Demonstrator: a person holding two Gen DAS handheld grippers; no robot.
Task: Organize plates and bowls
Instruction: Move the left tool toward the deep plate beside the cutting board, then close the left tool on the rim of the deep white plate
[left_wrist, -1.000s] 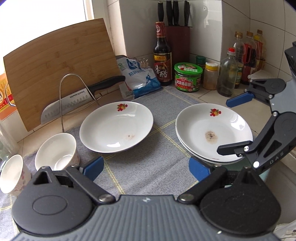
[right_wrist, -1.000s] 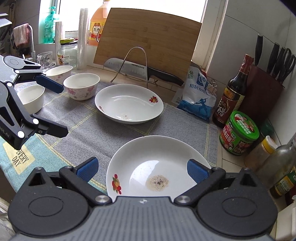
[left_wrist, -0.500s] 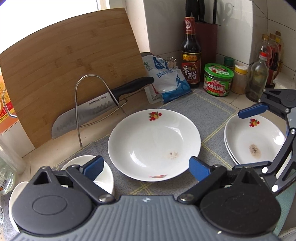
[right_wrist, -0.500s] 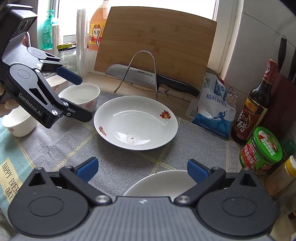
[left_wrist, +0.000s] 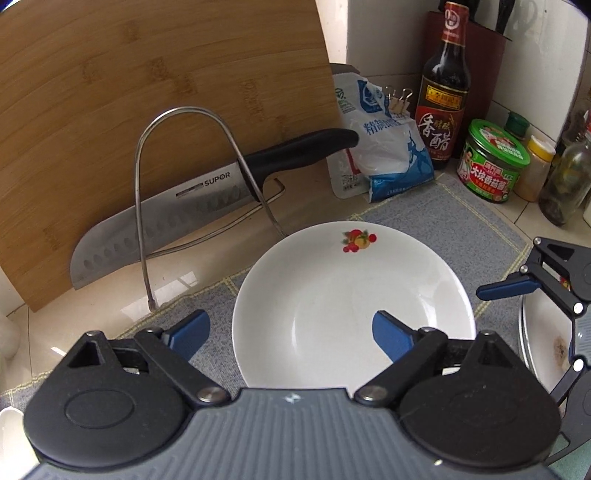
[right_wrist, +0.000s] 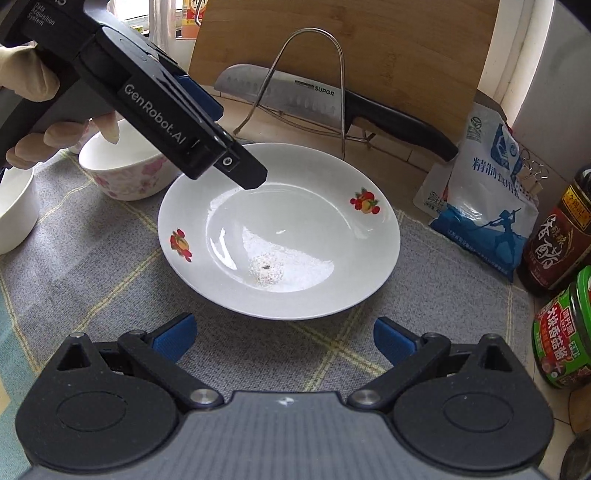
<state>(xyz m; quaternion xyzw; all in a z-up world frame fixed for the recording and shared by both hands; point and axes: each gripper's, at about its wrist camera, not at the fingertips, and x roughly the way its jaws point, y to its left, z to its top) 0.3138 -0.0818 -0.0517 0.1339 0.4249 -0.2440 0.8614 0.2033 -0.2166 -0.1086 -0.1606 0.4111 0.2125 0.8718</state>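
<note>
Still early: the single white plate (right_wrist: 280, 229) lies unstacked on the grey mat (right_wrist: 110, 280), in front of the knife rack (right_wrist: 310, 77). Left tool (left_wrist: 291, 330) is closing astride its rim, not gripping; right tool (right_wrist: 282, 338) hangs wide, empty. Two bowls (right_wrist: 125, 173) sit left; another plate (left_wrist: 543, 339) lies right.

The left gripper (left_wrist: 291, 328) tilts steeply down over the white plate (left_wrist: 354, 310), which serves as landmark. Its 2 blue-padded fingers (left_wrist: 391, 334) straddle the plate's left rim, 1 outside it and 1 over the plate's basin; the jaws are closing, and neither pad presses the rim. A gloved hand (right_wrist: 40, 107) grips its handle, up and left of the plate. The right gripper (right_wrist: 282, 338) also points steeply down, just short of the plate's near edge, its jaws wide apart with nothing between them.
</note>
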